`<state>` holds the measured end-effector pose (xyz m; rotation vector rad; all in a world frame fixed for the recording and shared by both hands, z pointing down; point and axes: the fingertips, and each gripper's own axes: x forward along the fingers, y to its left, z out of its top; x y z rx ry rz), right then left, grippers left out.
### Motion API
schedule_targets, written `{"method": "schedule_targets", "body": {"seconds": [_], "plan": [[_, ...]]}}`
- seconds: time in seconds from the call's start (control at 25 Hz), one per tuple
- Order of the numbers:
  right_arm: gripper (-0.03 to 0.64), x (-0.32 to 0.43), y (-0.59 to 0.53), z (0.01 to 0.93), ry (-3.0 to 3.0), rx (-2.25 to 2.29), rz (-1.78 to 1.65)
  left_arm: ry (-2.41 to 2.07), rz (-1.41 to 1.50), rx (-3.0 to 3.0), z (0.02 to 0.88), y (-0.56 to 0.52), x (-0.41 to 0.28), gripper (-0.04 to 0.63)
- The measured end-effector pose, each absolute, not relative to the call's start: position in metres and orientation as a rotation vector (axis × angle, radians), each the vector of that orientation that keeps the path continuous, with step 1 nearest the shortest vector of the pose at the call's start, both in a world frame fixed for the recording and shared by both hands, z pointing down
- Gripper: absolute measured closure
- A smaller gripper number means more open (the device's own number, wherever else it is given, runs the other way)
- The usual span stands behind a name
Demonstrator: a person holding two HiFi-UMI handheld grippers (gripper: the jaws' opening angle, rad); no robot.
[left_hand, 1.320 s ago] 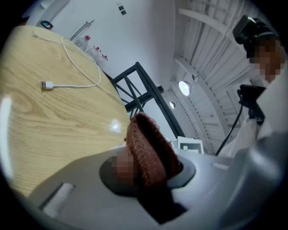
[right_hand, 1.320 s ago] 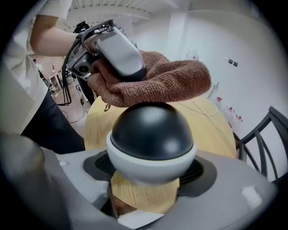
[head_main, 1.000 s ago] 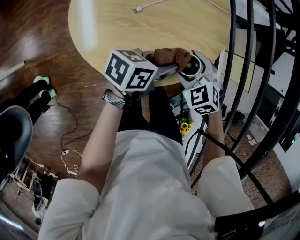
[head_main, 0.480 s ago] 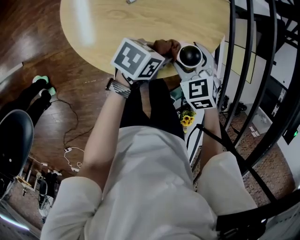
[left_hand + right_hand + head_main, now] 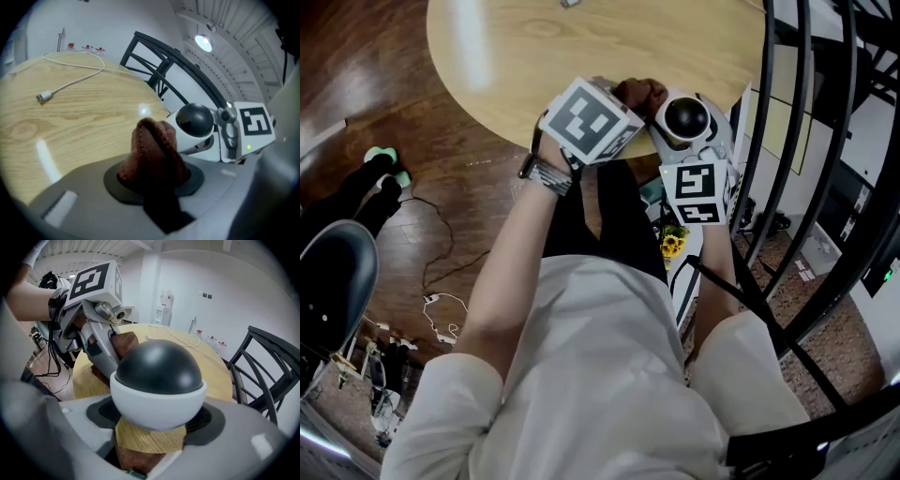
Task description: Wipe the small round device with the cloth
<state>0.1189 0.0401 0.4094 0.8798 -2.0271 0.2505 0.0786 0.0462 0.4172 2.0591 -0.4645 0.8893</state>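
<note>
The small round device [image 5: 158, 383] is a white ball with a black dome top, and my right gripper [image 5: 159, 420] is shut on it. In the head view the device [image 5: 684, 120] sits over the near edge of the round wooden table [image 5: 581, 56]. My left gripper [image 5: 154, 180] is shut on a bunched reddish-brown cloth [image 5: 152, 157]. The cloth [image 5: 639, 94] is just left of the device, close beside it. From the left gripper view the device [image 5: 196, 123] shows just beyond the cloth.
A white cable [image 5: 70, 79] with a plug lies across the far part of the table. Black curved chair bars [image 5: 787, 169] rise at the right. A dark stool [image 5: 328, 281] and loose cords [image 5: 441, 309] are on the wood floor at left.
Both grippers have shifted slightly farther over the table edge. The device's black dome now faces up, and the cloth sits beside it rather than over it.
</note>
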Motion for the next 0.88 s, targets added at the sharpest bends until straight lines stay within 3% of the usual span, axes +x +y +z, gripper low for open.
{"method": "schedule_targets", "body": {"seconds": [0.48, 0.88], "plan": [[0.236, 0.141, 0.05, 0.409, -2.089, 0.487, -0.024, -0.362, 0.338, 2.024, 0.331, 0.044, 0.064, 0.469], [0.25, 0.117, 0.045, 0.408, -2.194, 0.338, 0.084, -0.35, 0.368, 2.01, 0.342, 0.057, 0.108, 0.469]]}}
